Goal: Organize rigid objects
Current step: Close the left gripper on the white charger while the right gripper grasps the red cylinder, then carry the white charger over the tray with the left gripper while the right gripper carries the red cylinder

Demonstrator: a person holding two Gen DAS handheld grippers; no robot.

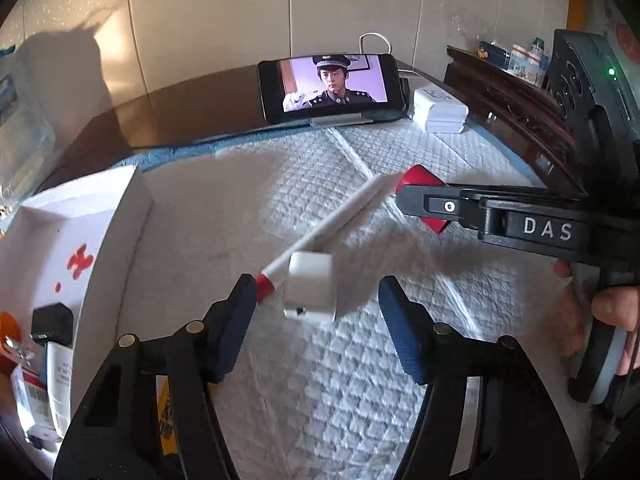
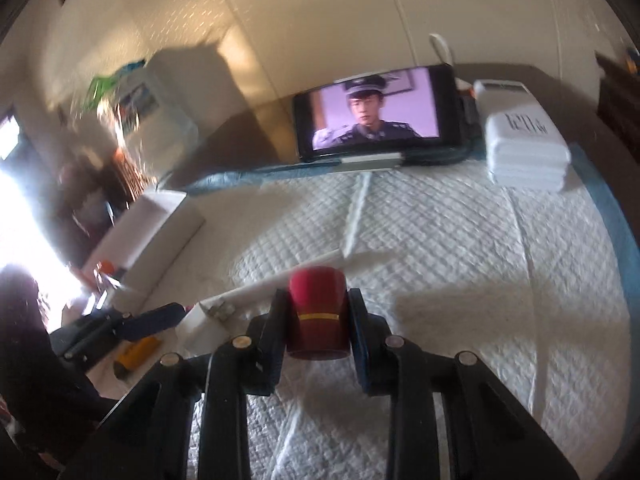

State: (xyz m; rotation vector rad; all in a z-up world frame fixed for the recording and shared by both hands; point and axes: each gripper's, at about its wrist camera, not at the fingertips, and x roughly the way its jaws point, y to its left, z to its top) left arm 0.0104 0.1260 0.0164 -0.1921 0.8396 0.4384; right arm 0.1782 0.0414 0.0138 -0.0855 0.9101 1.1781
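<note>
White quilted pad (image 1: 320, 360) covers the desk. Right gripper (image 2: 318, 312) holds a red cap (image 2: 318, 312); left gripper (image 1: 316, 300), jaws wide, approaches the white charger (image 1: 310, 286), lower centre; next close and carry to the box (image 1: 80, 240).

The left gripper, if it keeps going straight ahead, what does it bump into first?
Most likely the small white charger block, lying on the white quilted pad right between the open left gripper fingers. The white pen beside it comes next, though depth is hard to judge.

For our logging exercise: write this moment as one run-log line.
left gripper: open, around white charger | right gripper: shut on red box | white pen: on pad | storage box: left
</note>
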